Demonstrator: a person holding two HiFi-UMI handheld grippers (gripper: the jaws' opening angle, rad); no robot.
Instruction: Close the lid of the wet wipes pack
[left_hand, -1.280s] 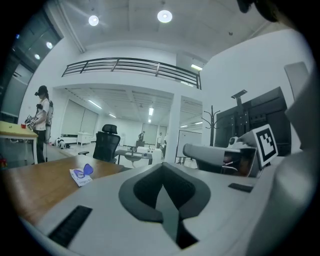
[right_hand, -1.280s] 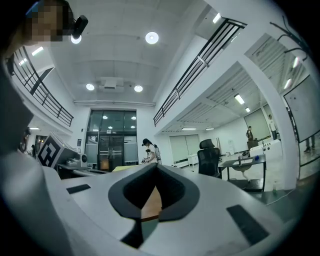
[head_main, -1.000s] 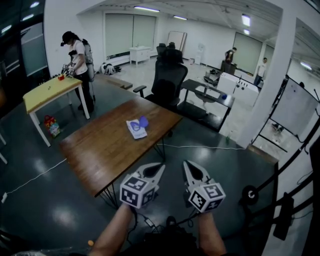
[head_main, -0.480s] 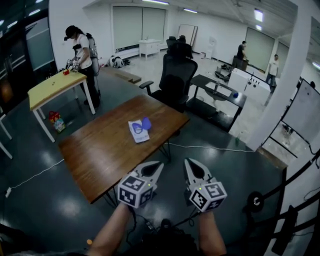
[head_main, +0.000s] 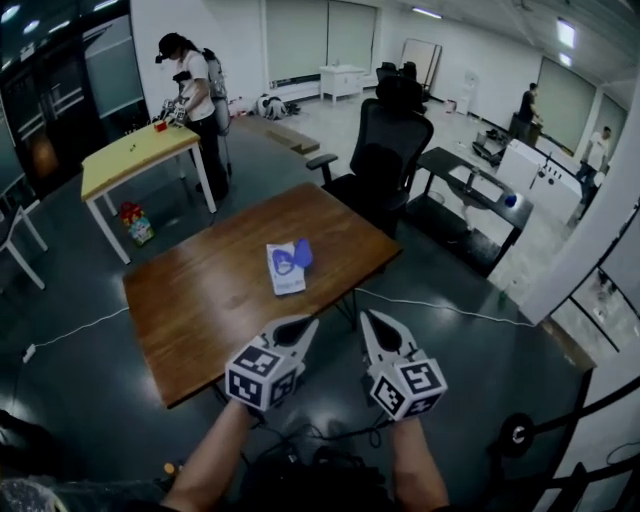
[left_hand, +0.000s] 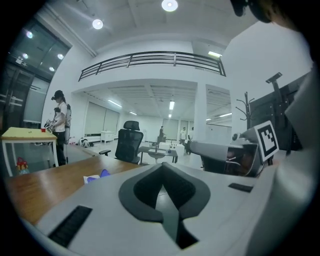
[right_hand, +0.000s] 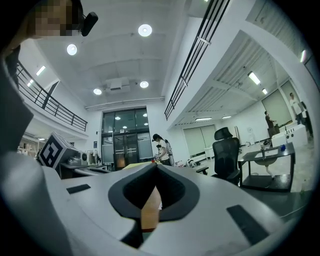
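The wet wipes pack (head_main: 286, 267), white with a blue lid standing open at its right end, lies near the middle of the brown wooden table (head_main: 200, 300). It also shows small in the left gripper view, as the pack (left_hand: 95, 177) on the tabletop. My left gripper (head_main: 303, 327) and right gripper (head_main: 369, 321) hover side by side off the table's near corner, well short of the pack. Both are shut with nothing held. In each gripper view the jaws meet at the tip, left gripper (left_hand: 163, 166) and right gripper (right_hand: 156, 166).
A black office chair (head_main: 385, 150) stands behind the table, with a dark desk (head_main: 470, 185) to its right. A yellow table (head_main: 135, 160) with a person (head_main: 195, 85) at it is at the back left. Cables (head_main: 420, 300) run over the dark floor.
The view has moved closer to the table and shifted; the pack now sits lower and nearer in the head view. Both grippers stay shut, side by side.
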